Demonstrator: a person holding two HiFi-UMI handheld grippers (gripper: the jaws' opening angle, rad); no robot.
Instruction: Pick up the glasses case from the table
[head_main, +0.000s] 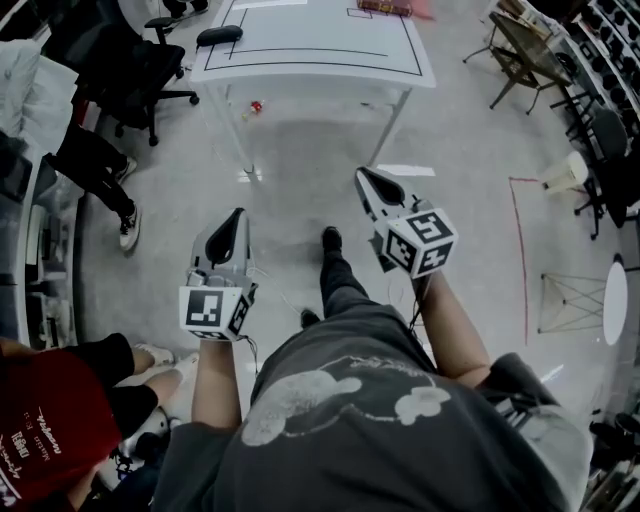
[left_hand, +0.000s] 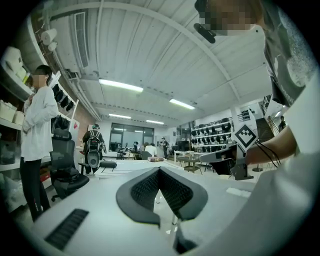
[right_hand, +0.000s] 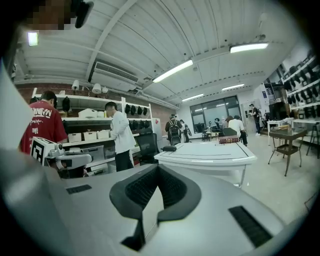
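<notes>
The glasses case (head_main: 219, 36) is a dark oval pouch lying near the left edge of the white table (head_main: 320, 62), far ahead of me. It also shows in the left gripper view as the case (left_hand: 108, 164) and in the right gripper view as the case (right_hand: 169, 148). My left gripper (head_main: 234, 220) is held over the floor, well short of the table, shut with nothing in it. My right gripper (head_main: 366, 180) is beside it, a little further forward, also shut and empty. Both point towards the table.
A reddish book (head_main: 385, 8) lies at the table's far side. Black office chairs (head_main: 140, 70) stand left of the table, wooden chairs (head_main: 525, 55) to its right. A person in a red shirt (head_main: 45, 425) is close at my left; another person's legs (head_main: 100, 180) are further left.
</notes>
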